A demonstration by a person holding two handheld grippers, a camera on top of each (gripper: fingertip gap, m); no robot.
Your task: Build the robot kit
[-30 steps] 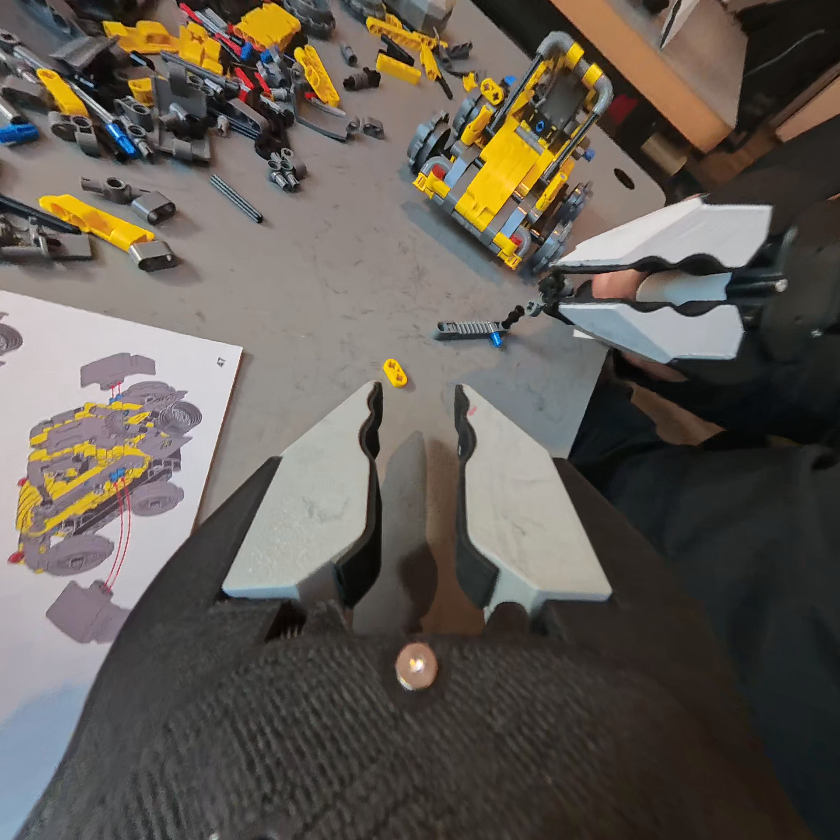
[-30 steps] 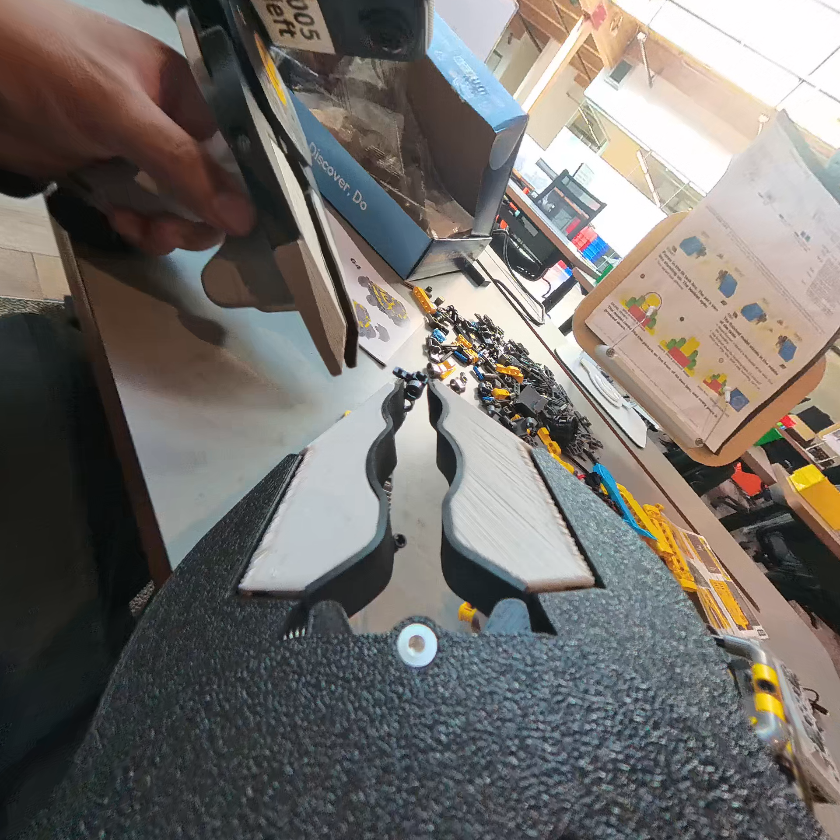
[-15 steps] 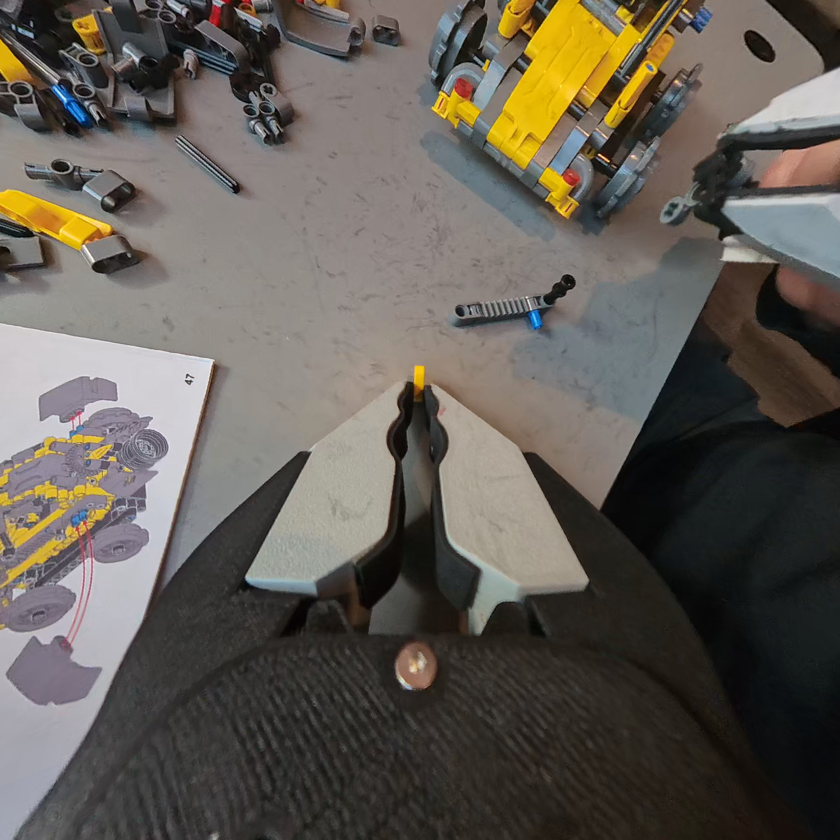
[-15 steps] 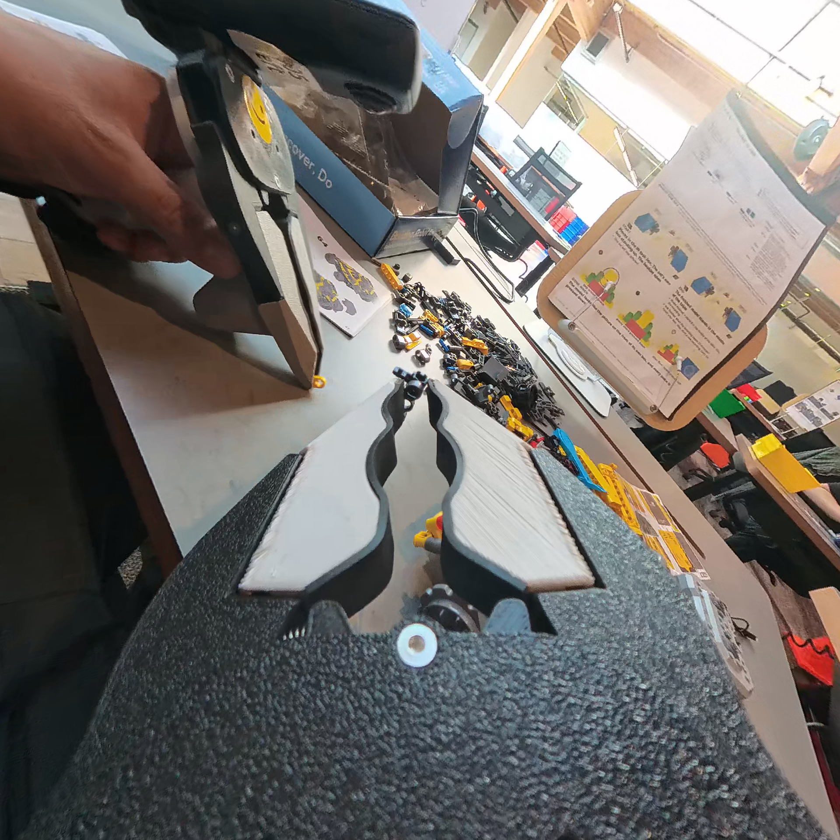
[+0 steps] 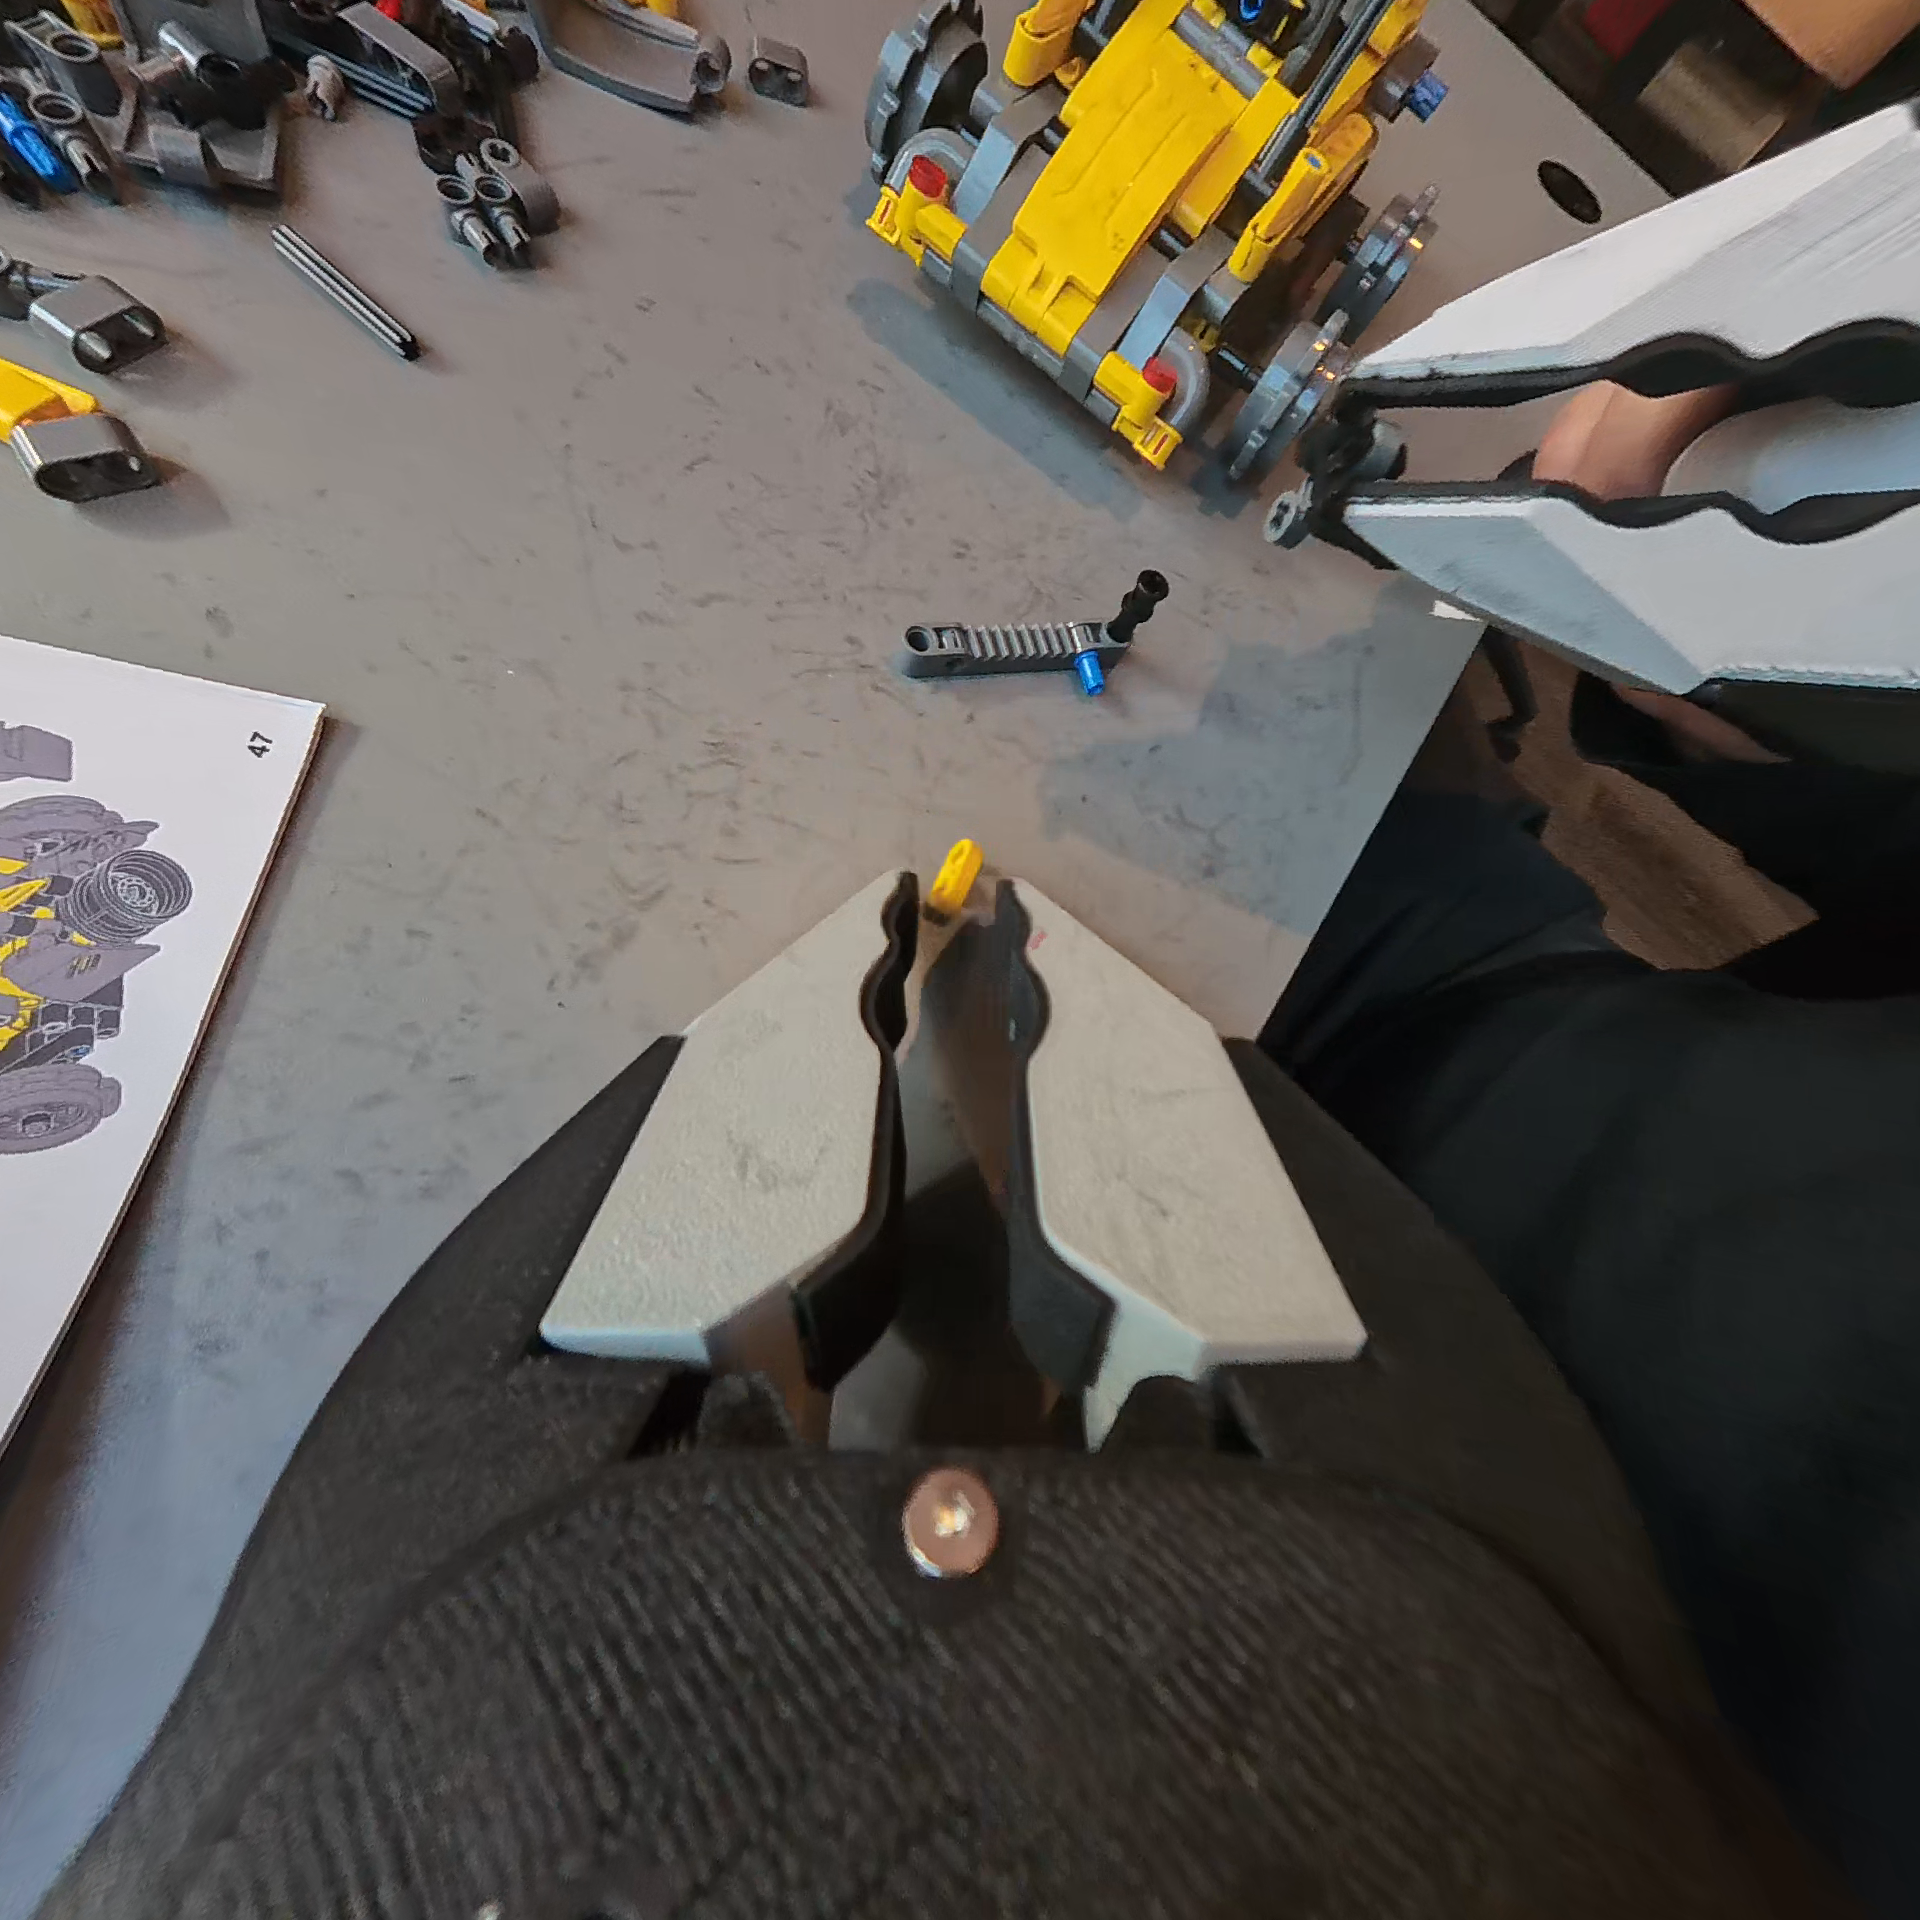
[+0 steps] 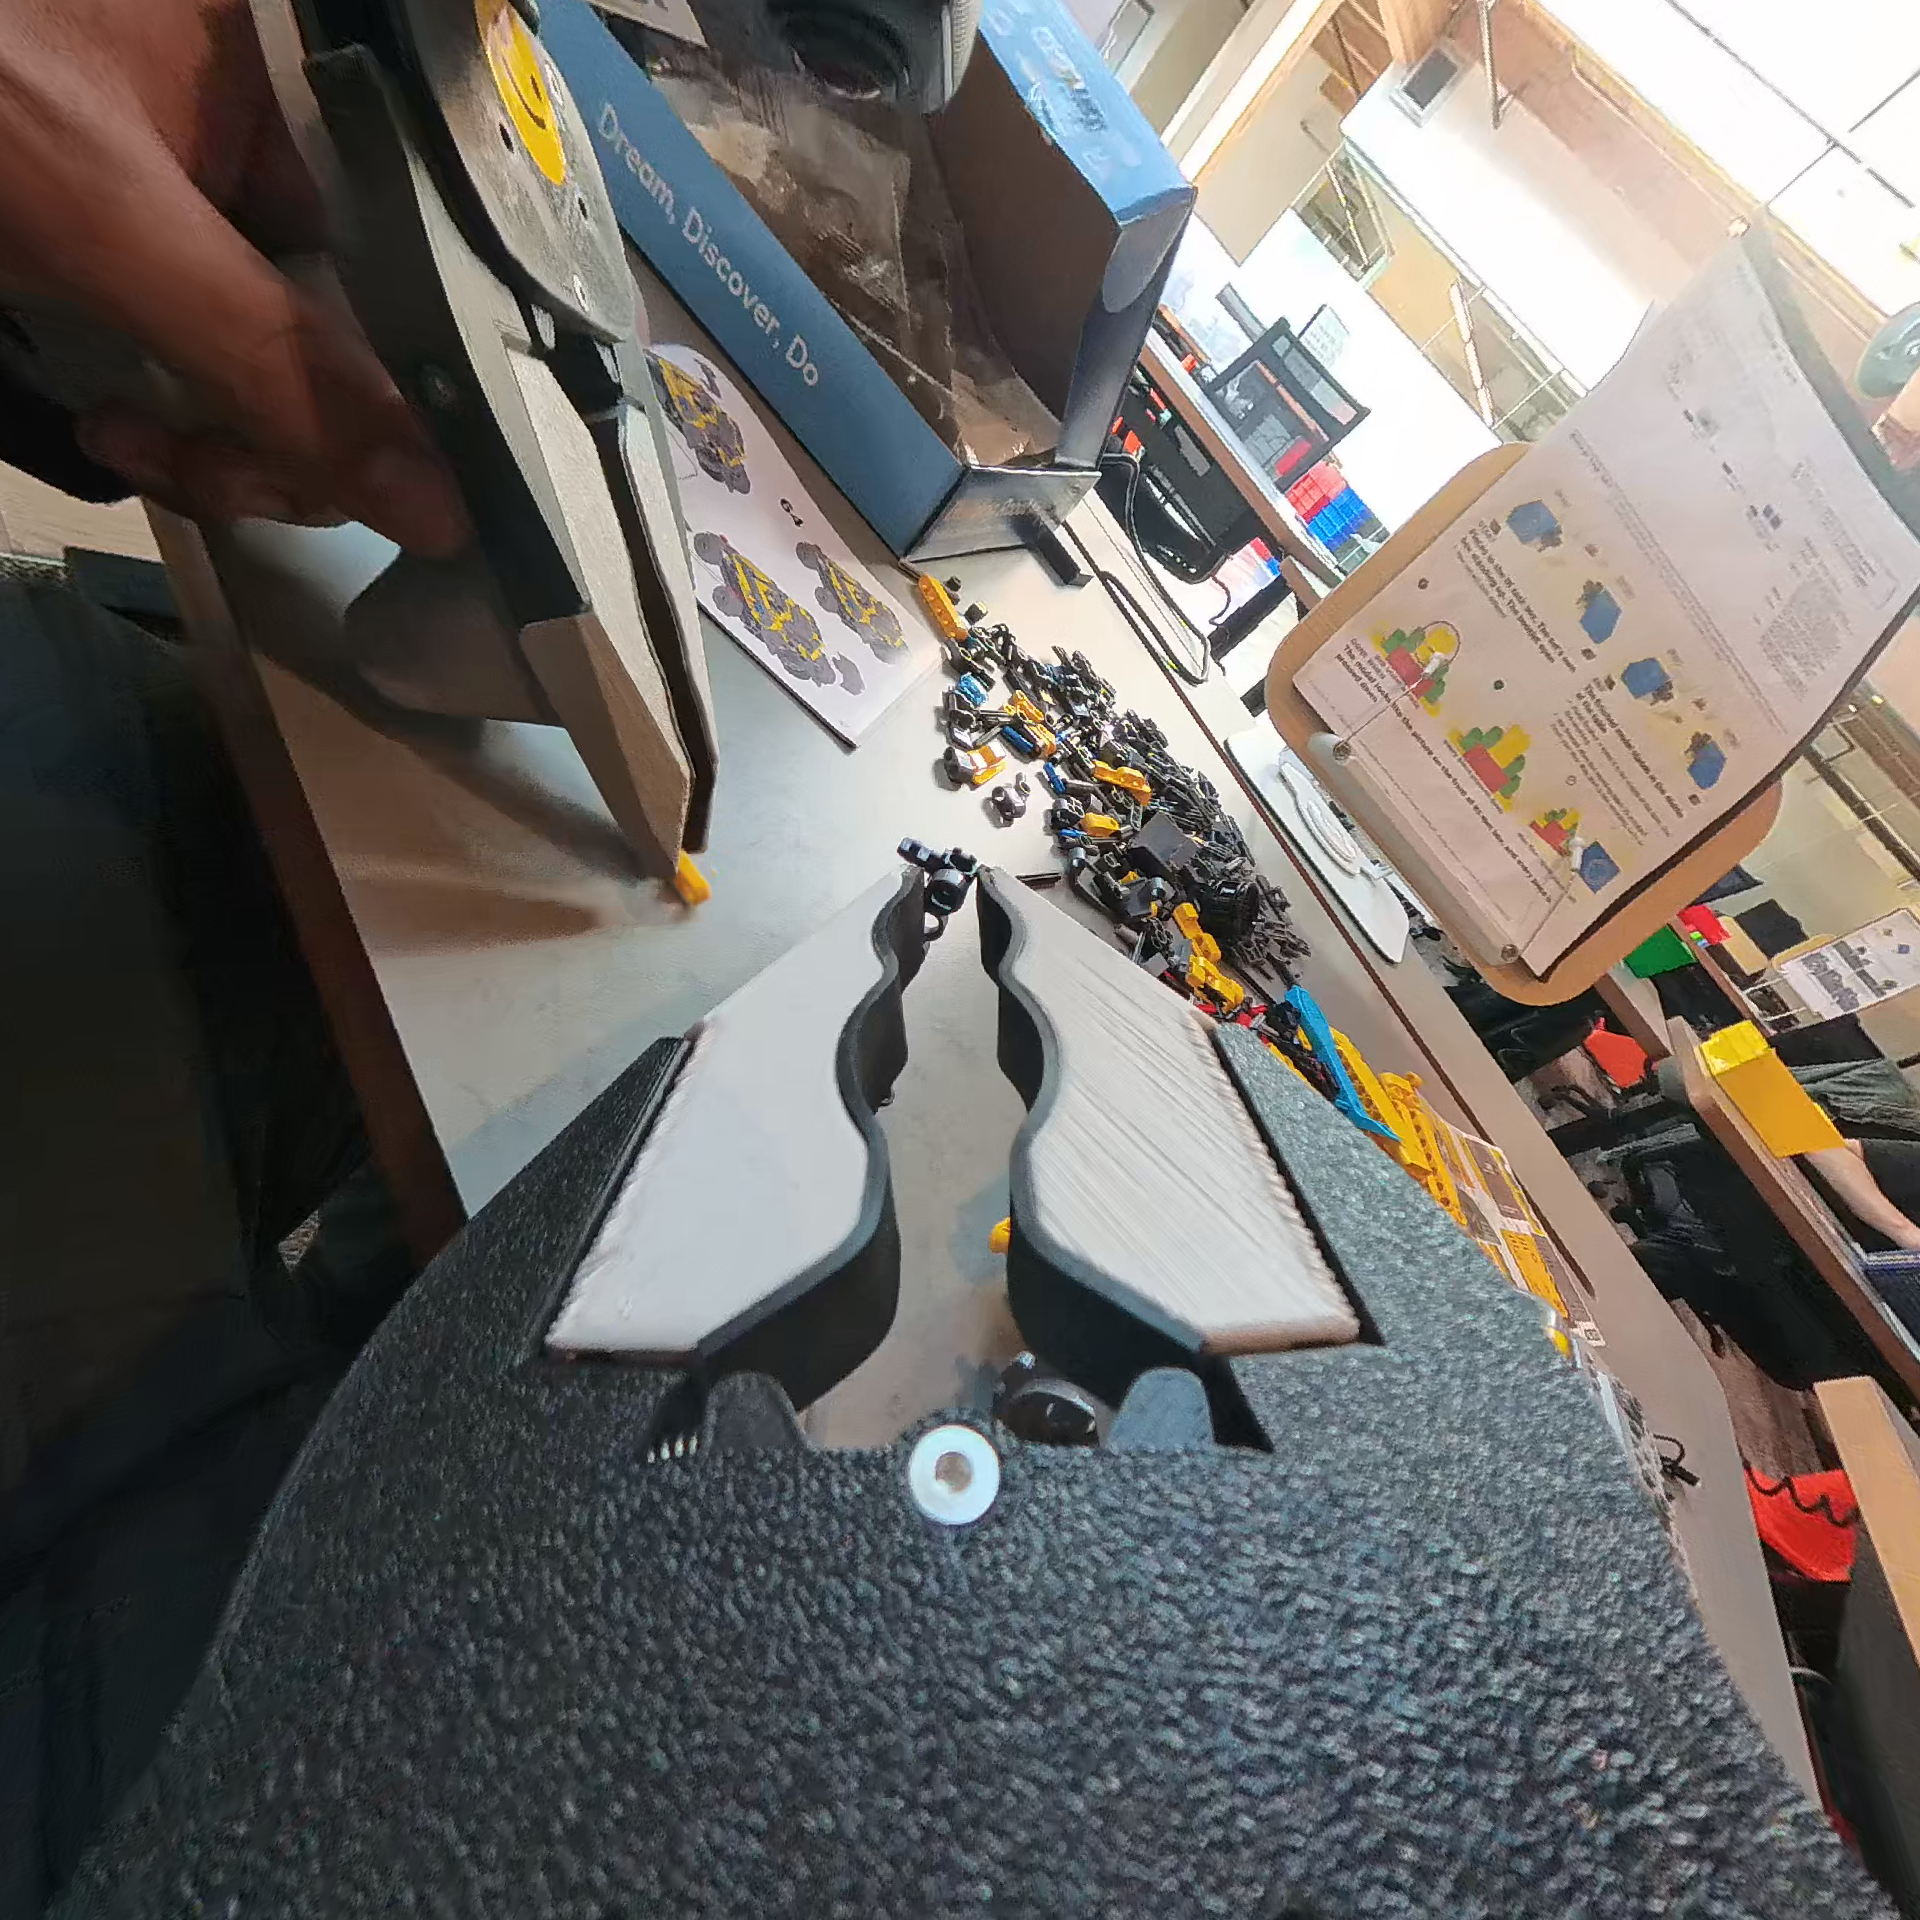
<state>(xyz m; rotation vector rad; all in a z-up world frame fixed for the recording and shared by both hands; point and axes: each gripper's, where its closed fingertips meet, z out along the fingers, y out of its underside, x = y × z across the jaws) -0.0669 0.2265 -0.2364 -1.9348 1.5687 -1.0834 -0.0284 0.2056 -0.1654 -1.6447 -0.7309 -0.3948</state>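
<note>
Left gripper (image 5: 951, 894) barely pinches the yellow link (image 5: 954, 871), lower centre; it could slip. Right gripper (image 6: 948, 883) clamps a black connector (image 6: 940, 873)

The left gripper (image 5: 951, 904) has pale grey fingers lined in black, on a black ribbed body; the small piece (image 5: 954, 871) between its tips is bright yellow. The right gripper (image 6: 951, 883) is likewise pale grey and black, with a pebbled black body, pinching a black connector piece (image 6: 940, 873). The surface (image 5: 623, 540) is mottled dark grey. The model vehicle (image 5: 1143, 197) is yellow and grey with red and blue pins. The toothed bar (image 5: 1023, 642) is grey with a blue pin. The booklet (image 5: 125, 914) is white, printed in grey and yellow. The box (image 6: 790, 343) is blue.
</note>
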